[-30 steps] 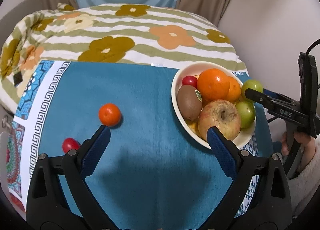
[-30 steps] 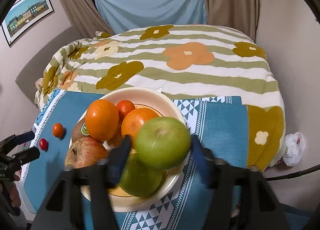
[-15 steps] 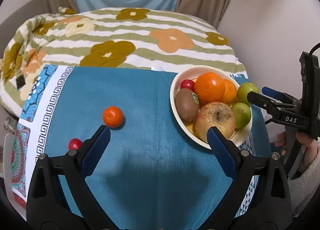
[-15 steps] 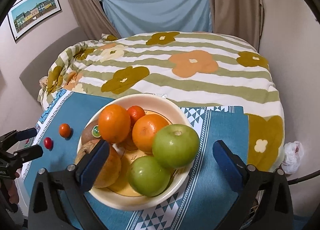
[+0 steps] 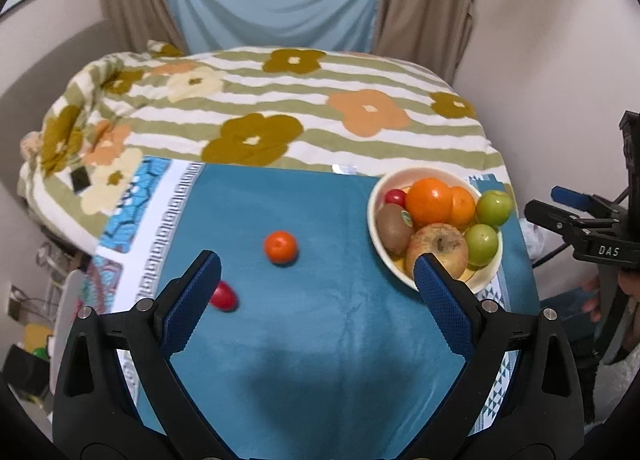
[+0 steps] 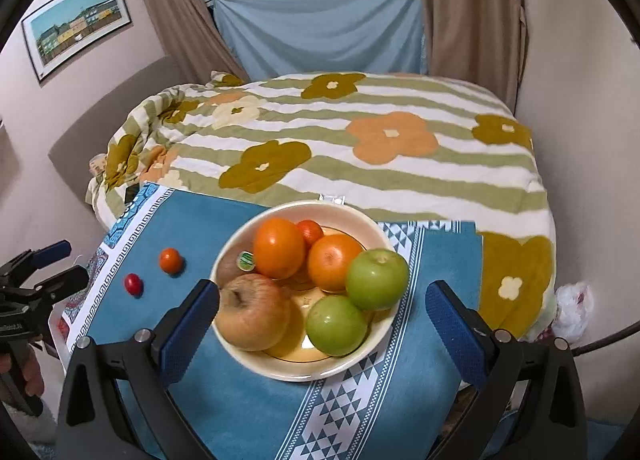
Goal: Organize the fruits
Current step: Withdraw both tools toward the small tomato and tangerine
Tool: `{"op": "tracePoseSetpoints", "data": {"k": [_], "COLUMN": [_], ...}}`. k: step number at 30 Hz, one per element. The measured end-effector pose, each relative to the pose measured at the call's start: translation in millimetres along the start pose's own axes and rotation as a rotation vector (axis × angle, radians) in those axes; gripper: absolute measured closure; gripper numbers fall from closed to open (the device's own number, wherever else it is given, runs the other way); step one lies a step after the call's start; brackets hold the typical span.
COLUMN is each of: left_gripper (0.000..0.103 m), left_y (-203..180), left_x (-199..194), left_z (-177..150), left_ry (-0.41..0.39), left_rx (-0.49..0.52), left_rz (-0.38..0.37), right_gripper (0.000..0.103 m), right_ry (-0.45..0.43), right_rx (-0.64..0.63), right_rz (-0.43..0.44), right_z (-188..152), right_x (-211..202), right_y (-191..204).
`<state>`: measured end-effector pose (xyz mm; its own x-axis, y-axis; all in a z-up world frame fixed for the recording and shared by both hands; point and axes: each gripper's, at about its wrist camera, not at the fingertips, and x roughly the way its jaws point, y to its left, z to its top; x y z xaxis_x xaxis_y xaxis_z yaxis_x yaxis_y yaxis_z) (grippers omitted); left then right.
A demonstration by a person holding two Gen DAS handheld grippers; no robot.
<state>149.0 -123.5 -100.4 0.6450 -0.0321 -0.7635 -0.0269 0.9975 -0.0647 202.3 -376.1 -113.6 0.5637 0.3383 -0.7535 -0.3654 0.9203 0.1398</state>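
A cream bowl (image 6: pixel 280 364) sits on the blue cloth (image 6: pixel 248 404), holding two oranges, a kiwi, a russet apple (image 6: pixel 252 312) and two green apples (image 6: pixel 378 278). My right gripper (image 6: pixel 322 288) hangs open above the bowl's near side with nothing between its fingers. In the left wrist view the bowl (image 5: pixel 371 216) is at the right. A small tangerine (image 5: pixel 281 246) and a red cherry tomato (image 5: pixel 224 298) lie loose on the cloth. My left gripper (image 5: pixel 316 264) stands open and empty above the cloth, with the tomato just behind its left finger.
A floral striped blanket (image 5: pixel 280 128) covers the bed behind the cloth. Walls close in on the right and curtains hang at the back. A white plastic bag (image 6: pixel 572 312) lies off the cloth's right edge. The right gripper (image 5: pixel 560 212) shows beside the bowl.
The right gripper opened and let go of the green apple, which now rests in the bowl, then drew up and back. The left gripper also rose and pulled back from the cloth.
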Motion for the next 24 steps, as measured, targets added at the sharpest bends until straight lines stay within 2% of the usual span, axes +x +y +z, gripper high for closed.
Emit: {"op": "tracePoseSetpoints", "data": {"k": [11, 17, 24], "left_gripper": [0.001, 0.001, 0.001], "left_y": [46.7, 71.3, 81.6], "left_x": [-17.7, -0.5, 35.4], "left_z": [-14.4, -23.4, -37.4], "left_ry": [0.012, 0.063, 0.119], "left_rx": [-0.067, -0.092, -0.03], "left_rz": [0.072, 0.045, 0.022], "right_gripper": [0.0, 0.0, 0.0], "right_ry": [0.036, 0.105, 0.175], "right_rx": [-0.153, -0.261, -0.341], "right_rz": [0.098, 0.067, 0.078], "right_z": [21.6, 28.5, 33.0], "right_x": [11.1, 43.0, 85.0], "right_y": [66.4, 105.4, 131.9]}}
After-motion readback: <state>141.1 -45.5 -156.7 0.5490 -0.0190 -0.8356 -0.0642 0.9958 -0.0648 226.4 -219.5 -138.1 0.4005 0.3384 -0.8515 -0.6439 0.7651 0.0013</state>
